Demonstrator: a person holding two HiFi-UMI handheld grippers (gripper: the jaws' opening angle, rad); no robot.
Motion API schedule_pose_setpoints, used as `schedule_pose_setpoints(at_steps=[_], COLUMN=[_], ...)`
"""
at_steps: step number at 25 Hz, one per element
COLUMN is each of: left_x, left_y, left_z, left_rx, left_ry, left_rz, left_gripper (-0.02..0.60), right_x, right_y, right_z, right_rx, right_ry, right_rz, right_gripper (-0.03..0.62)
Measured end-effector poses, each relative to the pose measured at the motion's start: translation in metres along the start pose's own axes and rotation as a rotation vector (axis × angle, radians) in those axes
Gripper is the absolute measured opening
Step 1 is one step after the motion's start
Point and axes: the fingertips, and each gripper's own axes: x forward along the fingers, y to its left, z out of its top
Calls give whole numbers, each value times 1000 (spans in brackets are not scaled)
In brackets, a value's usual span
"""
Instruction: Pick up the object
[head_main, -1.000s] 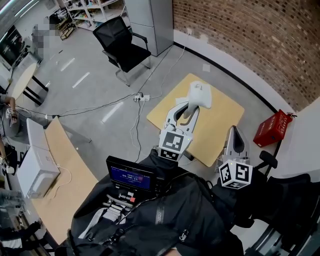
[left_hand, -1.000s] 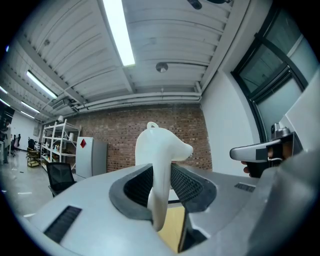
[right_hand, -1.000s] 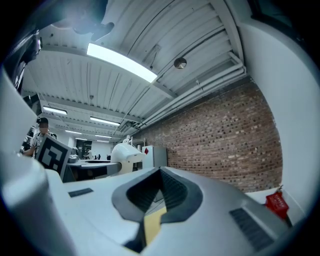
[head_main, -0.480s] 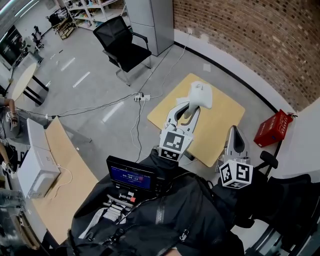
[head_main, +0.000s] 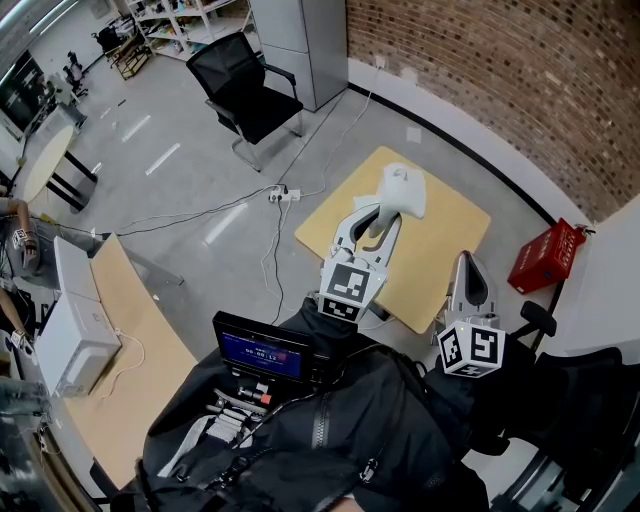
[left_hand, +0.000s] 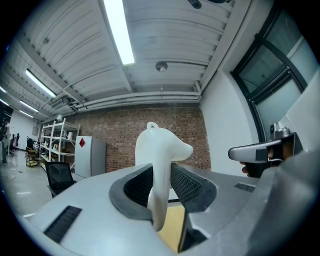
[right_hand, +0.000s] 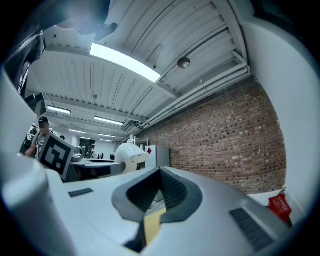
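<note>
Since my left gripper (head_main: 380, 222) has its fingers clamped on the white object (head_main: 402, 190), I judge it is lifted over the yellow surface (head_main: 450, 240), at the gripper's 1 o'clock. My right gripper (head_main: 469, 265), at the object's 4 o'clock, hangs closed and empty, unneeded.

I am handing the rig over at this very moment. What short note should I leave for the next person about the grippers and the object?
Left gripper: jaws closed on the white object, held level over the yellow table.
Right gripper: jaws together, nothing between them, at the table's near edge.
Done: the object is gripped.
Unclear: whether its lower end is free of the table.
Left: raise it clear if it is not, with the right gripper out of the way.
</note>
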Motion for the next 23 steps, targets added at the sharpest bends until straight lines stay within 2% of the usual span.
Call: schedule_pose_setpoints(at_steps=[23], left_x=[-1], left_y=[2], left_z=[-8], left_rx=[-3], left_ry=[28], left_rz=[-2], left_gripper=[118], right_x=[0], right_y=[-2], right_z=[-11], right_rx=[12], right_ry=[30], right_rz=[-5], right_gripper=[3])
